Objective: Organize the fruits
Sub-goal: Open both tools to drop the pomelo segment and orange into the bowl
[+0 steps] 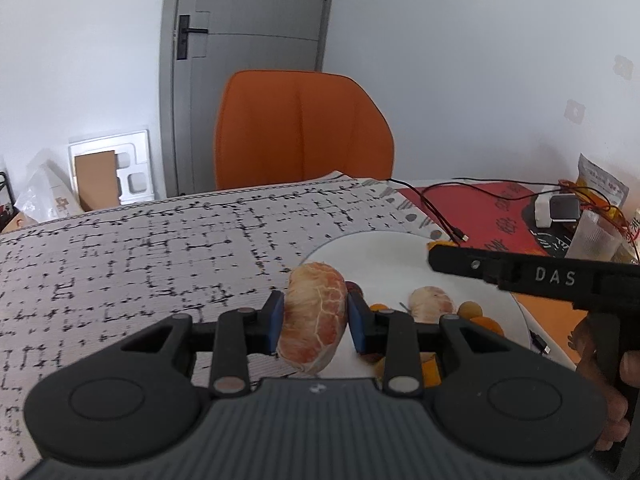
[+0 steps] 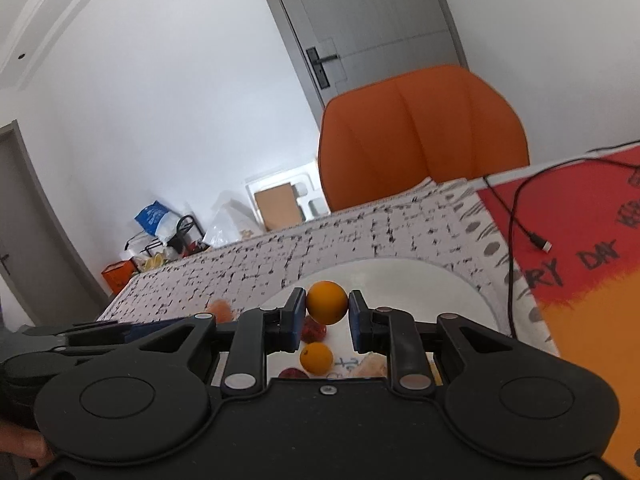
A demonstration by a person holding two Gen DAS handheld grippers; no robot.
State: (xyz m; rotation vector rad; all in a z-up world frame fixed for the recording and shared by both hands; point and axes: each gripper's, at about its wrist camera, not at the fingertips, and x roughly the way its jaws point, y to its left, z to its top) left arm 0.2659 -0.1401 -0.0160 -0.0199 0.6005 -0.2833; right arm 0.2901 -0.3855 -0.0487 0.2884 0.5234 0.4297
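My left gripper [image 1: 314, 316] is shut on a peeled pinkish citrus piece [image 1: 314, 316], held above the patterned tablecloth at the left rim of a white plate [image 1: 384, 252]. A second peeled piece [image 1: 432, 304] and small orange and dark red fruits [image 1: 472, 310] lie on the plate. My right gripper [image 2: 325, 312] is shut on a small round orange [image 2: 327, 303], held above the plate [image 2: 420, 284]. Below it lie another small orange [image 2: 316, 357], a red fruit [image 2: 313, 330] and a peeled piece [image 2: 372, 366]. The right gripper's body [image 1: 520, 276] shows in the left wrist view.
An orange chair [image 1: 300, 128] stands behind the table. A red mat [image 1: 492, 216] with a black cable [image 1: 440, 216], a white device and snack bags lies at the right. Boxes and bags sit on the floor at the far left [image 2: 168, 228].
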